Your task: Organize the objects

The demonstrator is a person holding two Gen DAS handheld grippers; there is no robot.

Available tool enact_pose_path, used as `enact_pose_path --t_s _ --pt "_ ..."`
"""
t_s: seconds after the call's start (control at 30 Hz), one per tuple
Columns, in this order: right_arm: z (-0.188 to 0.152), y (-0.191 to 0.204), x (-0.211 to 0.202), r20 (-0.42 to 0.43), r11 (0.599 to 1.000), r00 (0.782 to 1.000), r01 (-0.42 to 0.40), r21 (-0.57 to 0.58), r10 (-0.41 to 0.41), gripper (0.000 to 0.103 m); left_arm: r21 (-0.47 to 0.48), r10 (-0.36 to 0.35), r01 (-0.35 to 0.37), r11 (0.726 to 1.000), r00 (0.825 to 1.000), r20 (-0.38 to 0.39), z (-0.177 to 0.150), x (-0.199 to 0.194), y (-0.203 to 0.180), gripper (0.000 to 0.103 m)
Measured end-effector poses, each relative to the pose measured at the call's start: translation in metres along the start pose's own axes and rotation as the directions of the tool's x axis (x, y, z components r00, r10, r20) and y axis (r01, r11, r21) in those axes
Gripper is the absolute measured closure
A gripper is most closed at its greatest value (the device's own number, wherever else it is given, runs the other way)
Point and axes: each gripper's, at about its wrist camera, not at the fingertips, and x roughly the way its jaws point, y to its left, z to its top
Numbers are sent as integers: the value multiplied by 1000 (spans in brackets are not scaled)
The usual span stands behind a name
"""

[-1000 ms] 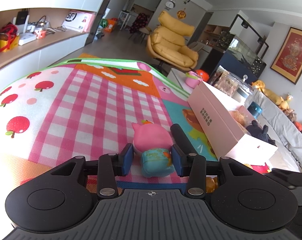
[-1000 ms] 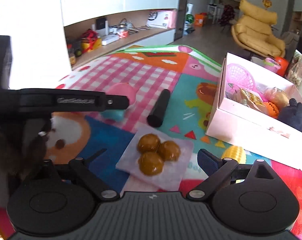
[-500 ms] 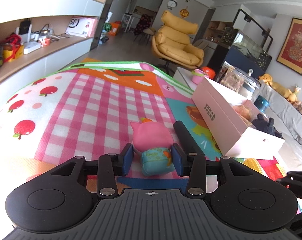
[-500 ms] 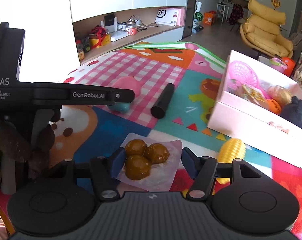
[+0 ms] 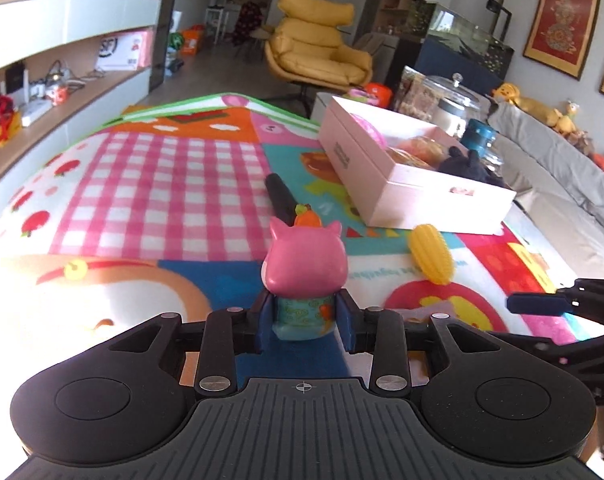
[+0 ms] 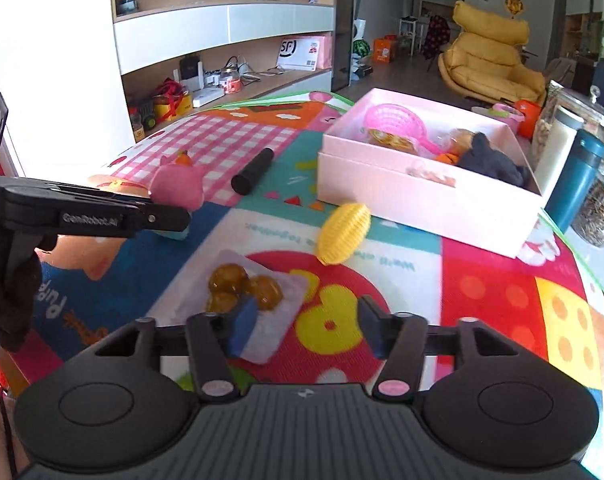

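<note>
Left wrist: the left claw (image 5: 305,318) clamps a pink pig figurine (image 5: 305,268); black cylinder (image 5: 279,198), toy corn (image 5: 430,258) and pink box (image 5: 418,196) lie ahead on the play mat (image 5: 161,184)

Right wrist: the right claw (image 6: 306,328) gapes empty, its left finger over the packet of brown balls (image 6: 243,286)

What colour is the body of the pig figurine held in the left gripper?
Teal with an orange motif, under a pink head; pig figurine, left gripper. Clearest in the left wrist view.

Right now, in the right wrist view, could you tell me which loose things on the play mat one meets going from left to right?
pink pig toy → black cylinder → yellow corn toy → pink box → teal bottle
</note>
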Motion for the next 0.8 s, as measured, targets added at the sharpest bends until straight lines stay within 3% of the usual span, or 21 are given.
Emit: enact_pose_path --t_s 0.2,0.33,0.4,0.43,0.47,0.67,0.8 --pt "25 -25 30 27 992 999 13 128 -16 41 1 4 -4 1000 1000 -8 5 12 -6 66" --pt "49 -33 70 -9 984 1000 6 177 -5 39 13 19 -19 1000 1000 -13 10 17 -10 66" --pt "54 -31 82 -33 986 999 22 164 -17 50 33 30 -29 999 1000 -11 12 20 -13 65" --pt "55 -30 83 -43 988 999 22 155 -16 66 42 34 -34 999 999 -8 13 22 -14 65" --pt "55 -28 82 -44 990 999 26 142 -20 72 49 40 -40 998 999 -6 14 24 -16 65" --pt "36 -24 49 -29 996 999 45 83 -43 72 55 60 -59 997 998 -18 21 34 -19 65" --pt "17 -23 25 -21 997 998 59 44 -59 72 108 -21 25 994 999 -44 23 17 -35 66"
